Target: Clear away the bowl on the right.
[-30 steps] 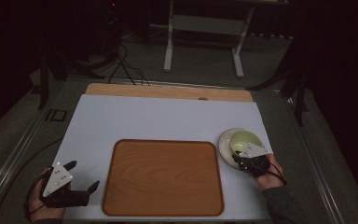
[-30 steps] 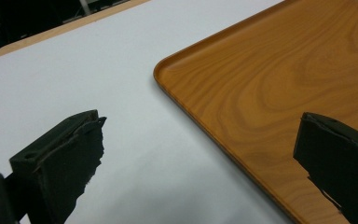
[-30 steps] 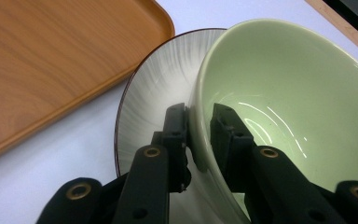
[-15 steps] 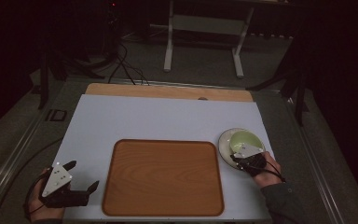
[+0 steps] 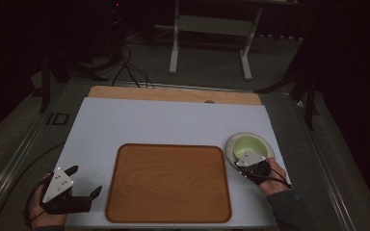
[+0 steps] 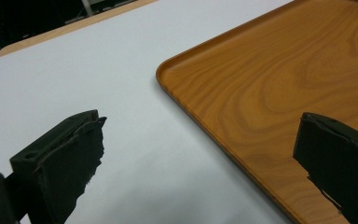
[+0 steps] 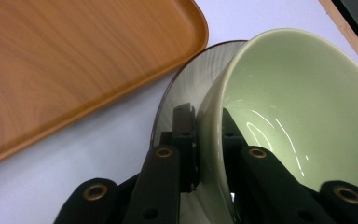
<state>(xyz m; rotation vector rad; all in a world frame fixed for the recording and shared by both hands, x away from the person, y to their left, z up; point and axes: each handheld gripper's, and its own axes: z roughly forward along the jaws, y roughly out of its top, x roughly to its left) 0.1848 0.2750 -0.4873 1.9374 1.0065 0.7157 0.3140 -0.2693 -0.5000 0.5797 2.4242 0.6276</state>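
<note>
— What changed in that last second?

— Little. My right gripper (image 5: 246, 155) stayed clamped on the near rim of the green bowl (image 7: 303, 107), which sat on its grey plate (image 7: 186, 88) right of the wooden tray (image 5: 168, 183). My left gripper (image 5: 84, 180) drifted slightly nearer, jaws spread, empty.

— Meaning?

— The grasp looked set; I judged a lift came next.
</note>
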